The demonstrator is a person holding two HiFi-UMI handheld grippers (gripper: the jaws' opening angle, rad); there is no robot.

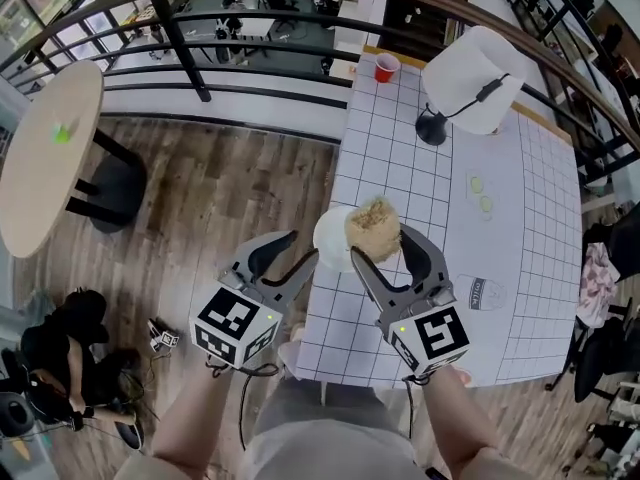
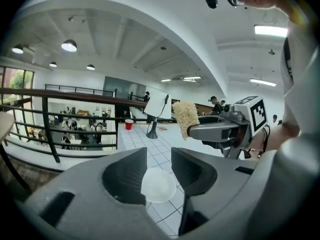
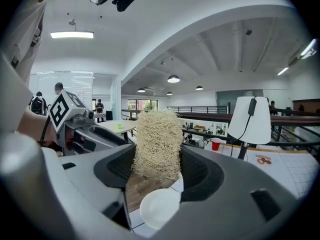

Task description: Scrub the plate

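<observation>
A white plate [image 1: 332, 240] lies at the left edge of the gridded white table [image 1: 500, 268]. My right gripper [image 1: 380, 240] hangs over it, shut on a tan fibrous scrubber [image 1: 373, 227] that stands up between the jaws [image 3: 157, 143]. My left gripper [image 1: 290, 260] is just left of the plate's rim, open, with nothing pressed between its pads. In the left gripper view the plate [image 2: 158, 185] shows below the gap between the jaws, and the scrubber [image 2: 186, 118] is to the right. In the right gripper view the plate [image 3: 160, 207] sits under the scrubber.
A lamp with a white shade [image 1: 470, 78] and a red cup [image 1: 386, 67] stand at the table's far end. A clear container [image 1: 482, 293] lies right of my right gripper. Beyond the table's left edge are wooden floor, a round table [image 1: 45, 153] and a dark railing [image 1: 190, 63].
</observation>
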